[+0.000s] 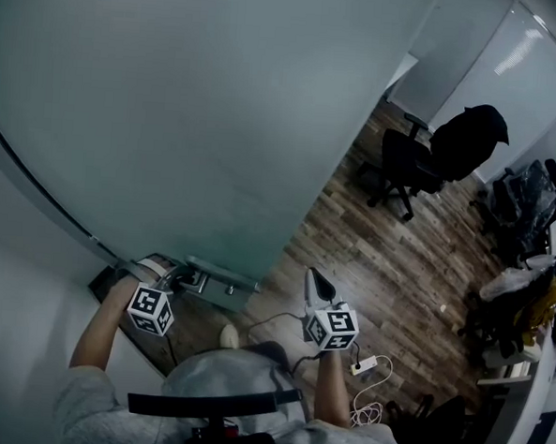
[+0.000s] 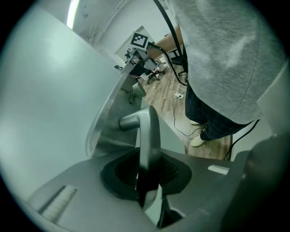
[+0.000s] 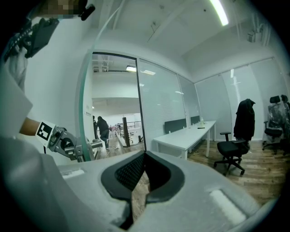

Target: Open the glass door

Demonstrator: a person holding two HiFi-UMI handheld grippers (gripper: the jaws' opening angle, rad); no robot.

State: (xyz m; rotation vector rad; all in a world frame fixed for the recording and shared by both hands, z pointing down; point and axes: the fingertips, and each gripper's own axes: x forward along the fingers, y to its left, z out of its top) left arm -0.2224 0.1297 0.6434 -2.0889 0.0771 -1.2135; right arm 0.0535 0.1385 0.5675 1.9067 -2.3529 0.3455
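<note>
Glass door (image 1: pixel 190 117): your left gripper (image 1: pixel 185 278) grasps the handle (image 2: pixel 148 129), so pull steadily along its swing; your right gripper (image 1: pixel 317 283) has its jaws clenched, empty.

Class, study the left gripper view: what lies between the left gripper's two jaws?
The metal door handle of the glass door runs between them, and the left gripper is closed on it. The left gripper view shows this.
</note>
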